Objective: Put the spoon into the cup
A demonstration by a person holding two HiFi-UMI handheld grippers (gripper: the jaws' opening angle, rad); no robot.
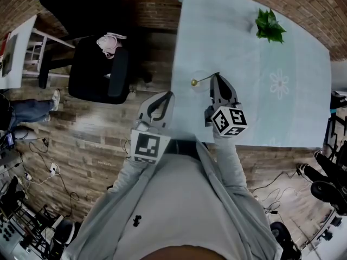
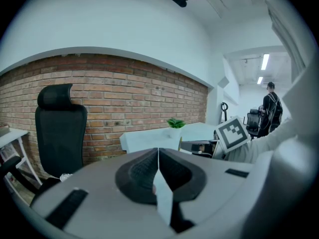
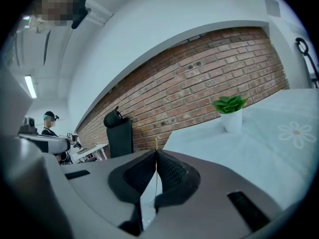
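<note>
My left tongs (image 1: 161,99): pressed together, nothing between, off table edge, over wood floor (image 1: 103,140).
My right tongs (image 1: 217,78): pinched tight on thin handle of spoon (image 1: 203,79), over table (image 1: 260,112), near its edge.
Spoon: gold bowl sticks out left of my tips, at faint clear cup (image 1: 201,73); inside or just above, cannot tell.
Far end: potted plant (image 1: 269,26), well apart.

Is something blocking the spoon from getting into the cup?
Nothing visible does. The right gripper pinches the spoon, whose gold tip sits right at the faint clear cup. The plant stands far off.
</note>
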